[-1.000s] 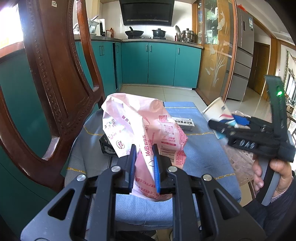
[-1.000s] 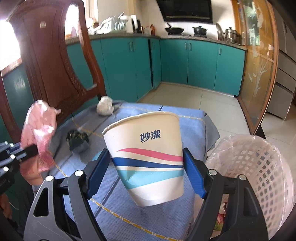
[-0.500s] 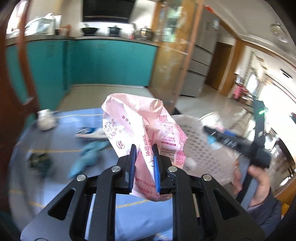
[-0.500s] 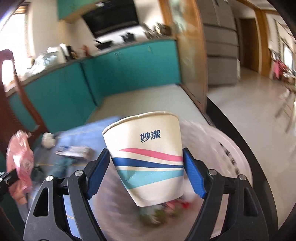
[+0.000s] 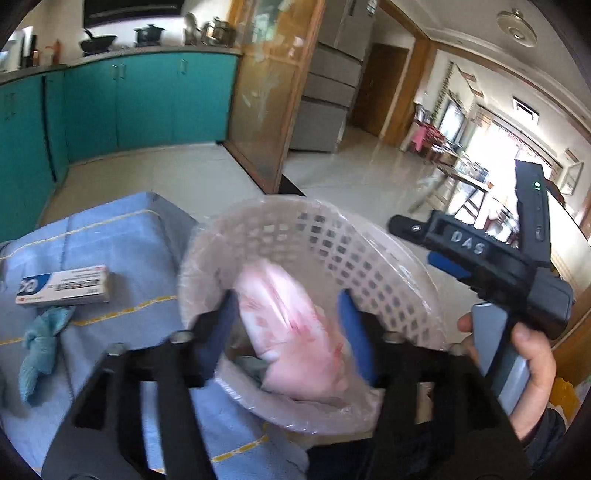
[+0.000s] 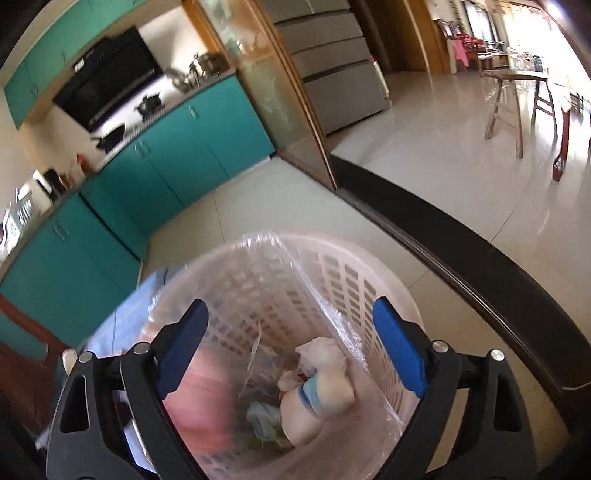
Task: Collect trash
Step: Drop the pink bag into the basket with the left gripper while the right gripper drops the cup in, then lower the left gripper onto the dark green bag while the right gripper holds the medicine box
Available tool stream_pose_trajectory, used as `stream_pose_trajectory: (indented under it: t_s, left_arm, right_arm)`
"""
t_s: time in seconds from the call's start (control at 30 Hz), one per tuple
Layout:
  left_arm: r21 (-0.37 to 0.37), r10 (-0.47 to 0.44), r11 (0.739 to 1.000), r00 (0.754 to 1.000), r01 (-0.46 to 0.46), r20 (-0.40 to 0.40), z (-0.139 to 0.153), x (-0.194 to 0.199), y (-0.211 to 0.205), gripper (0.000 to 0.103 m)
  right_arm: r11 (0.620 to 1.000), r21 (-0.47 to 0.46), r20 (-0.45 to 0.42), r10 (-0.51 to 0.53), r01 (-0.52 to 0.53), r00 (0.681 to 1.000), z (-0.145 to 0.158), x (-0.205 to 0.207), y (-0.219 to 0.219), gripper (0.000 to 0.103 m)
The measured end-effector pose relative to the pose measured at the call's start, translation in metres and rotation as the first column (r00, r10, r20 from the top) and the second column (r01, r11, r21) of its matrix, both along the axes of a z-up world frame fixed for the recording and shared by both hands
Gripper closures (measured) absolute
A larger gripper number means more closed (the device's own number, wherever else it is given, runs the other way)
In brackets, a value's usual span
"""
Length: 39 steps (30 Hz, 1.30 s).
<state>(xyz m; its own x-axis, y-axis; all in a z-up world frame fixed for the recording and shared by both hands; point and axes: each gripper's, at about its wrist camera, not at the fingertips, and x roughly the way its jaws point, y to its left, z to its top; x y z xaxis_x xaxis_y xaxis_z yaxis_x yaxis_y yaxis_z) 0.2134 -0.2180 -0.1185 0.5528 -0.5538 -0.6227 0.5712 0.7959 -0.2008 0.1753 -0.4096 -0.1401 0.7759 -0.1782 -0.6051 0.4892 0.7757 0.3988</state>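
Teal kitchen cabinets (image 5: 147, 99) run beneath a counter carrying dark pots (image 5: 147, 31) and a black range hood (image 6: 107, 92). A grey steel refrigerator (image 6: 332, 74) stands beside a wooden-framed glass partition (image 5: 266, 92). Glossy pale floor tiles (image 6: 443, 155) stretch toward a wooden bench (image 6: 517, 96).

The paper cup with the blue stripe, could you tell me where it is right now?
In the right wrist view the paper cup lies tipped at the bottom of the lined waste basket, below the open right gripper, right of the blurred pink wrapper.
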Motion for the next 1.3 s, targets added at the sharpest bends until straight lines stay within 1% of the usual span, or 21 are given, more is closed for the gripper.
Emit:
stream_pose_trajectory:
  t_s: [0.07, 0.13, 0.2, 0.23, 0.3, 0.4, 0.43, 0.47, 0.5, 0.57, 0.6, 0.63, 0.73, 0.77, 0.8, 0.93, 1.07, 1.13, 1.2, 1.27, 1.3]
  left_arm:
    - [0.031, 0.082, 0.996, 0.996, -0.084, 0.041, 0.004, 0.002, 0.021, 0.039]
    - [0.070, 0.200, 0.976, 0.976, -0.206, 0.086, 0.007, 0.003, 0.050, 0.039]
    - [0.099, 0.371, 0.919, 0.921, -0.383, 0.121, 0.009, 0.009, 0.102, 0.039]
    - [0.103, 0.427, 0.892, 0.896, -0.439, 0.126, 0.009, 0.012, 0.122, 0.039]
    - [0.132, 0.562, 0.810, 0.821, -0.572, 0.104, 0.003, 0.021, 0.177, 0.039]
    - [0.160, 0.653, 0.745, 0.757, -0.647, 0.019, -0.009, 0.028, 0.235, 0.039]
    - [0.162, 0.668, 0.735, 0.744, -0.659, -0.006, -0.012, 0.025, 0.251, 0.039]
    - [0.163, 0.670, 0.734, 0.742, -0.659, -0.017, -0.013, 0.022, 0.259, 0.039]
    - [0.170, 0.668, 0.736, 0.744, -0.655, -0.024, -0.013, 0.018, 0.264, 0.039]
    - [0.189, 0.651, 0.748, 0.758, -0.636, -0.027, -0.013, 0.013, 0.268, 0.039]
    - [0.192, 0.639, 0.759, 0.769, -0.622, -0.034, -0.012, 0.012, 0.271, 0.039]
    - [0.193, 0.627, 0.769, 0.778, -0.610, -0.040, -0.011, 0.013, 0.274, 0.039]
    - [0.196, 0.608, 0.784, 0.792, -0.590, -0.049, -0.008, 0.007, 0.268, 0.037]
    - [0.199, 0.606, 0.785, 0.794, -0.587, -0.052, -0.008, 0.008, 0.267, 0.037]
    - [0.204, 0.603, 0.787, 0.796, -0.582, -0.056, -0.008, 0.013, 0.262, 0.037]
    - [0.213, 0.574, 0.808, 0.815, -0.549, -0.077, -0.010, 0.020, 0.260, 0.033]
    - [0.215, 0.568, 0.815, 0.816, -0.539, -0.108, -0.014, 0.030, 0.259, 0.031]
    - [0.214, 0.567, 0.817, 0.813, -0.536, -0.128, -0.019, 0.036, 0.258, 0.031]
    - [0.218, 0.566, 0.817, 0.814, -0.533, -0.129, -0.022, 0.039, 0.256, 0.028]
    - [0.228, 0.573, 0.811, 0.810, -0.539, -0.124, -0.026, 0.041, 0.254, 0.027]
    - [0.231, 0.578, 0.807, 0.806, -0.543, -0.125, -0.027, 0.042, 0.254, 0.026]
  right_arm:
    - [1.000, -0.012, 0.028, 0.024, -0.024, 0.999, 0.004, 0.002, 0.011, 0.014]
    - [0.995, -0.050, 0.052, 0.091, -0.089, 0.994, 0.012, 0.012, 0.032, 0.014]
    - [0.974, -0.124, 0.047, 0.198, -0.191, 0.979, 0.018, 0.029, 0.064, 0.014]
    - [0.960, -0.156, 0.033, 0.240, -0.232, 0.970, 0.020, 0.038, 0.078, 0.014]
    - [0.915, -0.212, -0.008, 0.349, -0.342, 0.937, 0.024, 0.065, 0.117, 0.014]
    - [0.776, -0.262, -0.098, 0.570, -0.573, 0.816, 0.024, 0.119, 0.196, 0.015]
    - [0.730, -0.281, -0.133, 0.613, -0.622, 0.779, 0.022, 0.133, 0.218, 0.015]
    - [0.663, -0.289, -0.170, 0.675, -0.691, 0.718, 0.018, 0.149, 0.245, 0.015]
    - [0.624, -0.281, -0.184, 0.711, -0.729, 0.679, 0.015, 0.158, 0.260, 0.015]
    - [0.504, -0.209, -0.245, 0.803, -0.838, 0.544, -0.001, 0.184, 0.298, 0.015]
    - [0.473, -0.201, -0.266, 0.816, -0.858, 0.513, -0.006, 0.190, 0.308, 0.015]
    - [0.427, -0.211, -0.310, 0.824, -0.879, 0.474, -0.013, 0.196, 0.321, 0.015]
    - [0.341, -0.241, -0.425, 0.805, -0.909, 0.414, -0.030, 0.206, 0.346, 0.015]
    - [0.329, -0.234, -0.455, 0.794, -0.915, 0.402, -0.036, 0.212, 0.348, 0.015]
    - [0.334, -0.218, -0.486, 0.778, -0.917, 0.399, -0.043, 0.220, 0.349, 0.015]
    - [0.392, -0.107, -0.493, 0.777, -0.914, 0.391, -0.059, 0.238, 0.336, 0.015]
    - [0.438, -0.083, -0.497, 0.760, -0.895, 0.418, -0.066, 0.242, 0.328, 0.015]
    - [0.457, -0.098, -0.502, 0.744, -0.884, 0.440, -0.064, 0.240, 0.328, 0.026]
    - [0.464, -0.094, -0.490, 0.749, -0.881, 0.446, -0.059, 0.235, 0.327, 0.055]
    - [0.476, -0.040, -0.457, 0.773, -0.878, 0.440, -0.057, 0.230, 0.325, 0.059]
    - [0.487, -0.035, -0.447, 0.773, -0.873, 0.449, -0.057, 0.227, 0.323, 0.059]
